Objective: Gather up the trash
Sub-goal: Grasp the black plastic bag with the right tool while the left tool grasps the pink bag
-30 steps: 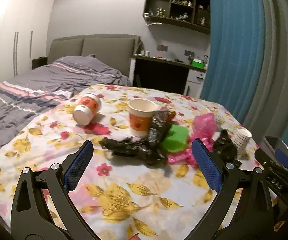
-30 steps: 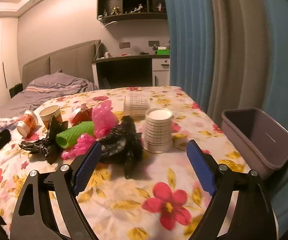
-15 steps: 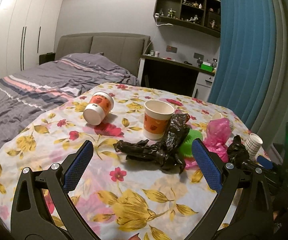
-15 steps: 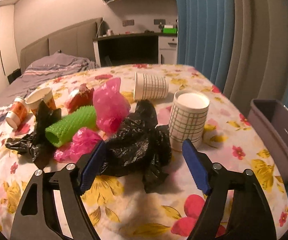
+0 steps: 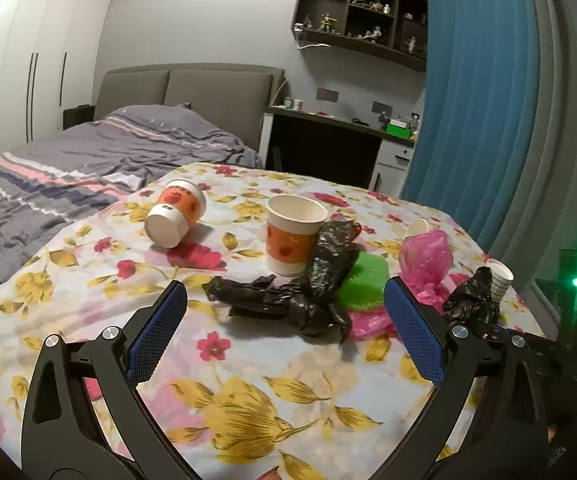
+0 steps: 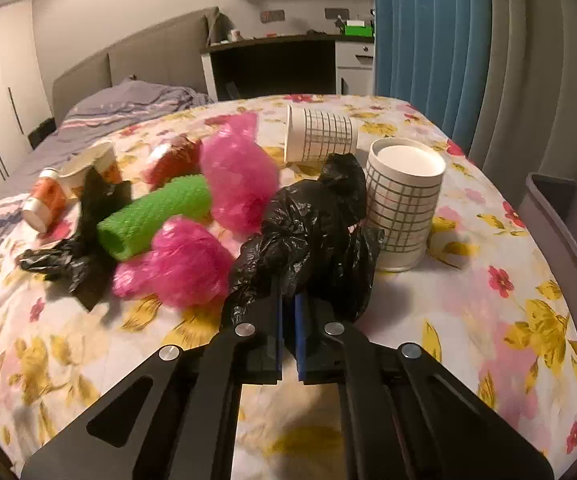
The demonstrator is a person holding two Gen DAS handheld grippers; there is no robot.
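My right gripper (image 6: 287,306) is shut on the near edge of a crumpled black plastic bag (image 6: 308,228) on the floral table (image 6: 468,312). The same bag shows in the left wrist view (image 5: 473,300). Left of it lie pink plastic bags (image 6: 192,268), a green mesh roll (image 6: 156,214) and another black bag (image 6: 76,248). My left gripper (image 5: 284,316) is open and empty, just short of that other black bag (image 5: 288,300), with an upright orange paper cup (image 5: 294,234) behind it and a tipped orange cup (image 5: 176,214) to the left.
A grey bin (image 6: 568,240) stands at the table's right edge. An upright grid-pattern cup (image 6: 404,200) touches the held bag, and another grid cup (image 6: 320,134) lies behind it. A bed (image 5: 68,168) lies to the left, and a desk (image 5: 328,148) and blue curtain (image 5: 480,100) behind.
My right gripper moved forward and down to the black bag and shut on it. My left gripper shifted a little closer to the table and stayed open.
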